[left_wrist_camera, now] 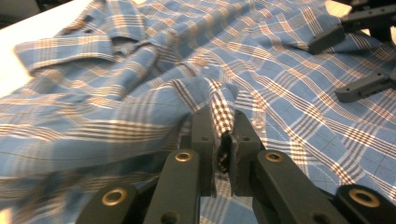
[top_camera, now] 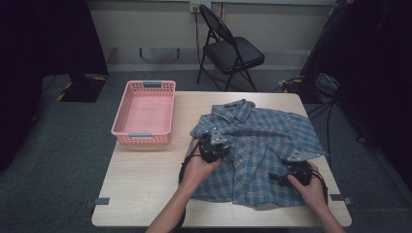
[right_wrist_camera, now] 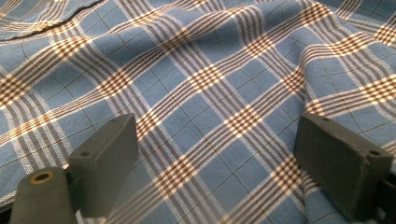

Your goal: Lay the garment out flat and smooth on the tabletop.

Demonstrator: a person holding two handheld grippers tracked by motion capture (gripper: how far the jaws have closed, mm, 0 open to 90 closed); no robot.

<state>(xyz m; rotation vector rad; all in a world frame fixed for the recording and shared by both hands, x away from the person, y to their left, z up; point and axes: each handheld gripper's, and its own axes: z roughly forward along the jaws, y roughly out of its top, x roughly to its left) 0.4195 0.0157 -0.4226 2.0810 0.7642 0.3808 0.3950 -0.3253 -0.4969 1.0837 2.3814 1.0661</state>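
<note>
1. Right gripper (top_camera: 282, 177) sits near the table's front right, over the lower right part of the shirt (top_camera: 265, 145). Jaws wide apart with plaid cloth between them, nothing gripped; the pads (right_wrist_camera: 109, 158) hang just above the fabric.
2. Left gripper (top_camera: 214, 145) is at the shirt's left side, a bit farther in. Jaws clamped on a raised fold of cloth; the left gripper view shows the pinched ridge (left_wrist_camera: 223, 112) standing up between them.
3. Shirt is blue plaid, spread rumpled across the right half of the table (top_camera: 145, 194), collar (top_camera: 240, 108) toward the far edge.
4. Pink basket (top_camera: 145, 112) at the table's far left corner, well apart from the shirt.
5. Black folding chair (top_camera: 231, 48) on the floor beyond the table.
</note>
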